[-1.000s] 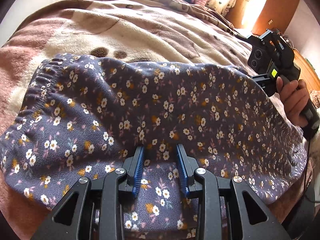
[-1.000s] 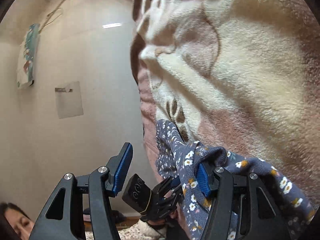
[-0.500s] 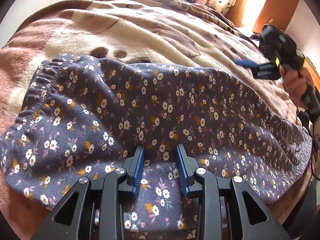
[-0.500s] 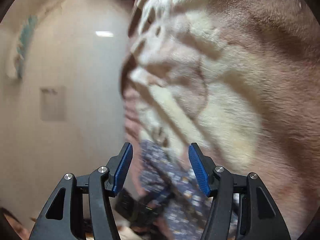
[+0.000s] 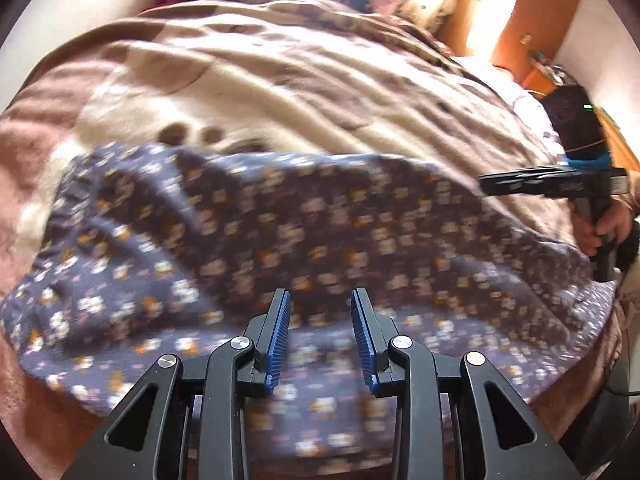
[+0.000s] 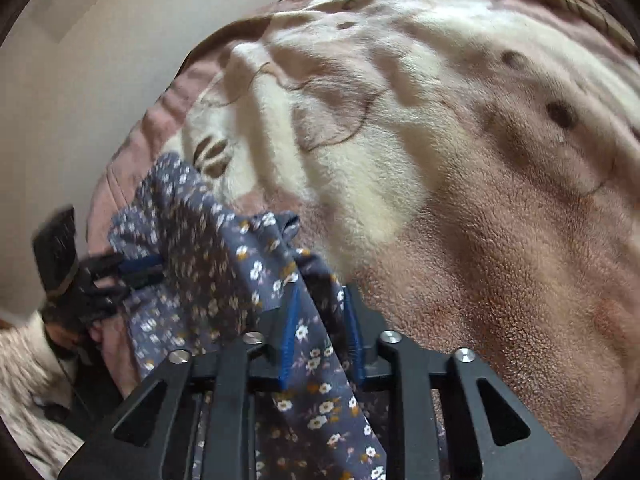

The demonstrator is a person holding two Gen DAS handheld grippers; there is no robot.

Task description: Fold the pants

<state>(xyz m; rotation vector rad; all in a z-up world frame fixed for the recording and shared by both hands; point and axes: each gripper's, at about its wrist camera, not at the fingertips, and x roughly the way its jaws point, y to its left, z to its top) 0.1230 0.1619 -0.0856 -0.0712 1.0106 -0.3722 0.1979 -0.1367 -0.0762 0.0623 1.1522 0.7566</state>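
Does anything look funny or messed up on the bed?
Not really. The flowery pants lie half-folded and a bit rumpled on the fuzzy blanket, and one end is bunched up in the right tool. Nothing looks torn or spilled.

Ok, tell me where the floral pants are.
The floral pants lie across the near edge of the fleece blanket in the left wrist view, one bunched end between the right claw pads.

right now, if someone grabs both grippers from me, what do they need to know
Left hand-held gripper: fabric of the floral pants lies between its part-open jaws; grip unclear.
Right hand-held gripper: jaws have just closed onto a bunched edge of the pants.
Pants lie across the fleece blanket on the bed.
Done: both ends reached.
Left: lift and fold over, then flatten.
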